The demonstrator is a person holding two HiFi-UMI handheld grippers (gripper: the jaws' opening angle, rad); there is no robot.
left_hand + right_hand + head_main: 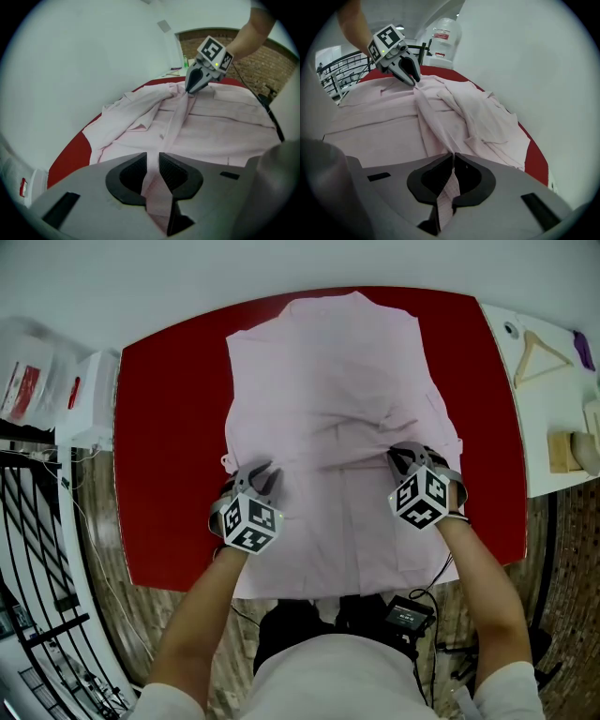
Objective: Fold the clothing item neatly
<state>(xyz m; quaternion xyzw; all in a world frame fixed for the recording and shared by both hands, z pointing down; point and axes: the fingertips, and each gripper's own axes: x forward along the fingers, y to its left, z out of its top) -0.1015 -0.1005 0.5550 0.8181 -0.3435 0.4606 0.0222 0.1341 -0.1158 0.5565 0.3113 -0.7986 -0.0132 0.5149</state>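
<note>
Between the pads of the left gripper (151, 161) a thick pleat of pink cloth is pinched, the jaws held a little apart by the bunched layers. The right gripper (453, 161) is clamped almost fully closed, with only a thin strip of the same cloth between its pads. Each holds 1 end of a raised ridge that runs crosswise over the shirt (328, 381), about halfway along its length, the left gripper at the garment's left edge and the right at its right edge.

The shirt lies on the red table (169, 427), spread roughly in the middle, with its near end hanging over the edge closest to the person. Its long axis runs straight away from the person, from that near edge toward the far rim. The near half lies flat and smooth; the far half is rumpled, with loose flaps lying over it (a cuff-like tab pokes out at the left edge, just beside the left gripper). Which end carries the collar I cannot tell for certain.

As for progress, the outline is already close to a long rectangle, so the sides and sleeves seem to have been turned in. The crosswise fold looks to be the step in hand: the ridge is gripped at both ends but not yet laid over. Left to do, by my reading, is carrying that fold across, flattening the rumpled far half and squaring the edges.
</note>
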